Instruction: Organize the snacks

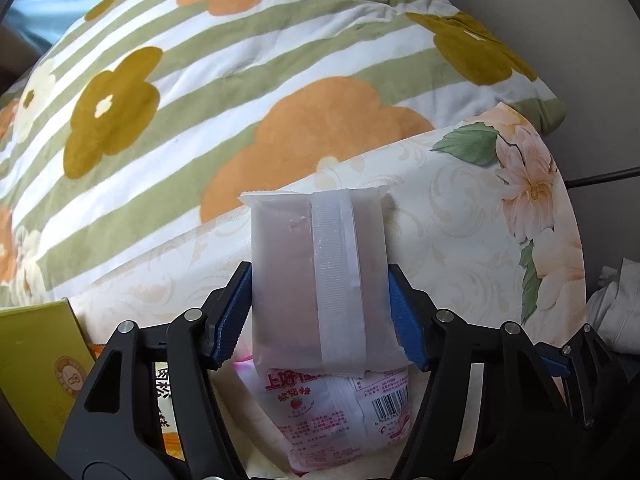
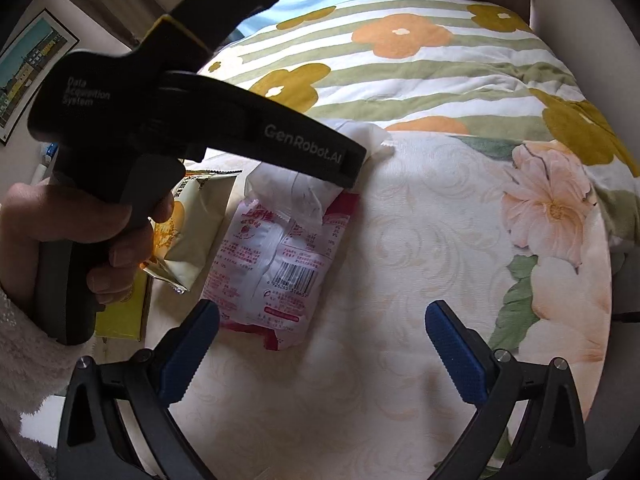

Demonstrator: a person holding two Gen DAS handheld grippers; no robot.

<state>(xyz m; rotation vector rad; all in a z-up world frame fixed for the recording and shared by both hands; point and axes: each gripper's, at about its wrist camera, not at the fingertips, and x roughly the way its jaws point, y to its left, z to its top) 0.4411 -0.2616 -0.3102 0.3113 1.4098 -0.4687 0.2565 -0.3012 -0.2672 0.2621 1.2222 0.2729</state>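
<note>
Where blue pads meet wrapper: frosted packet [image 1: 316, 280] is clamped by left claw [image 1: 320, 300] (seam up).
Right claw [image 2: 320, 344]: held wide, empty.
Beneath: pink snack bag [image 2: 272, 268].

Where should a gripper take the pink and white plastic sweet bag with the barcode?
Across the short width of the pink and white sweet bag, near its bare lower end, coming from above. It lies flat, and the frosted packet in the left gripper covers its upper end.

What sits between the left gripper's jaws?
A frosted white snack packet, pressed from both sides by the jaws; it shows in the left wrist view.
</note>
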